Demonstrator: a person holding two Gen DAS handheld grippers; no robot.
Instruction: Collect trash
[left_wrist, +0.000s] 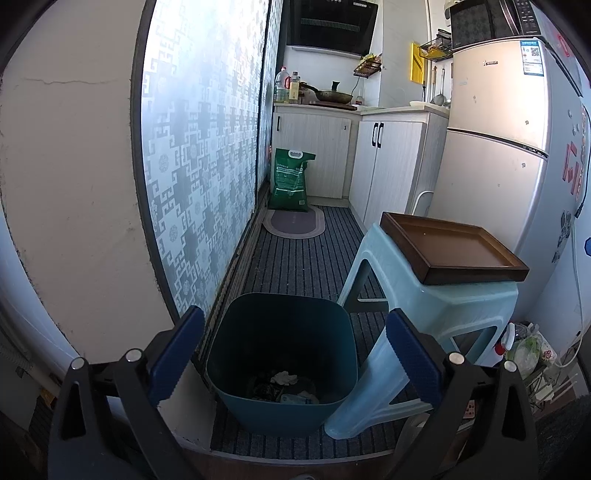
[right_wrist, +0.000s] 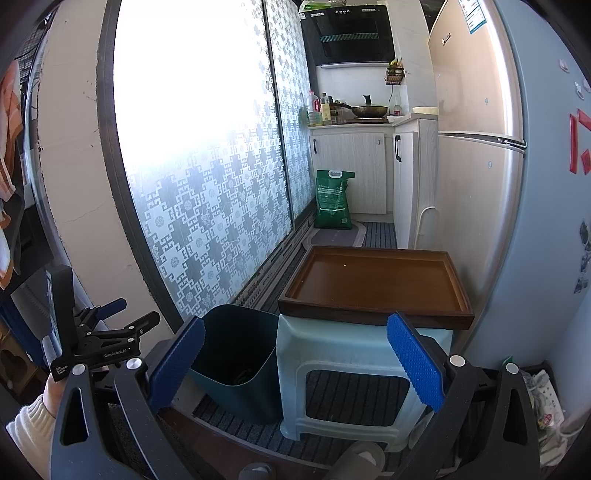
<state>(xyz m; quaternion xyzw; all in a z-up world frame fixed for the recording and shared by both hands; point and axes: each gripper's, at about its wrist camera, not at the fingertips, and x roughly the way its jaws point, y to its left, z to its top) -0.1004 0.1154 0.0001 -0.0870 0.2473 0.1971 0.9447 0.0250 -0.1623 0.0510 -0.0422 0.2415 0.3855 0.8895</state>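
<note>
A dark teal trash bin (left_wrist: 284, 369) stands on the striped floor mat, directly below my left gripper (left_wrist: 295, 354), which is open and empty. Crumpled paper and other trash (left_wrist: 284, 387) lie at the bin's bottom. In the right wrist view the bin (right_wrist: 236, 358) stands left of a pale blue stool (right_wrist: 351, 369). A brown wooden tray (right_wrist: 376, 288) rests on the stool and holds nothing. My right gripper (right_wrist: 295, 365) is open and empty, in front of the stool. The left gripper (right_wrist: 110, 328) shows at the left of that view.
A fridge (left_wrist: 498, 140) stands to the right of the stool (left_wrist: 424, 314). A patterned glass sliding door (left_wrist: 207, 166) runs along the left. White cabinets (left_wrist: 388, 177), a green sack (left_wrist: 290, 181) and an oval rug (left_wrist: 295, 223) lie further back.
</note>
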